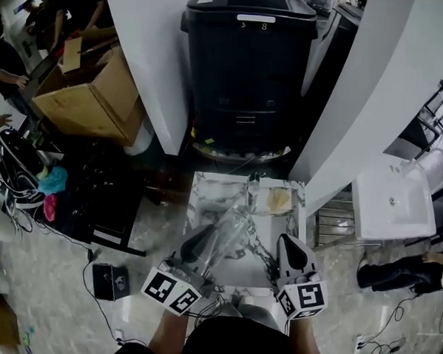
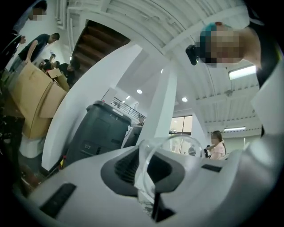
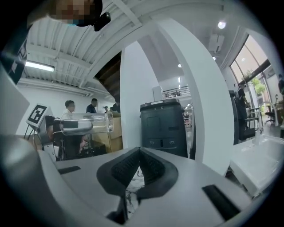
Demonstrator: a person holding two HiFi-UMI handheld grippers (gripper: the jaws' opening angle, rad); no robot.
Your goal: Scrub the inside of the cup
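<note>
A clear cup [image 1: 232, 229] hangs tilted over the small marble table [image 1: 204, 197], with my left gripper [image 1: 201, 247] shut on its lower end. In the left gripper view the cup [image 2: 171, 148] sticks out forward between the jaws, open rim away from me. From the right gripper view the cup [image 3: 86, 124] lies level at the left, mouth to the right. My right gripper [image 1: 292, 249] is to the right of the cup, apart from it, and in its own view the right gripper [image 3: 138, 167] is shut with nothing held. A yellowish sponge [image 1: 279, 201] lies on the table's far right.
A tall black machine [image 1: 246, 63] stands right behind the table between two white columns. A cardboard box [image 1: 85, 99] and tangled cables [image 1: 18, 169] lie at the left. A white sink [image 1: 390, 200] is at the right. People stand at the far left.
</note>
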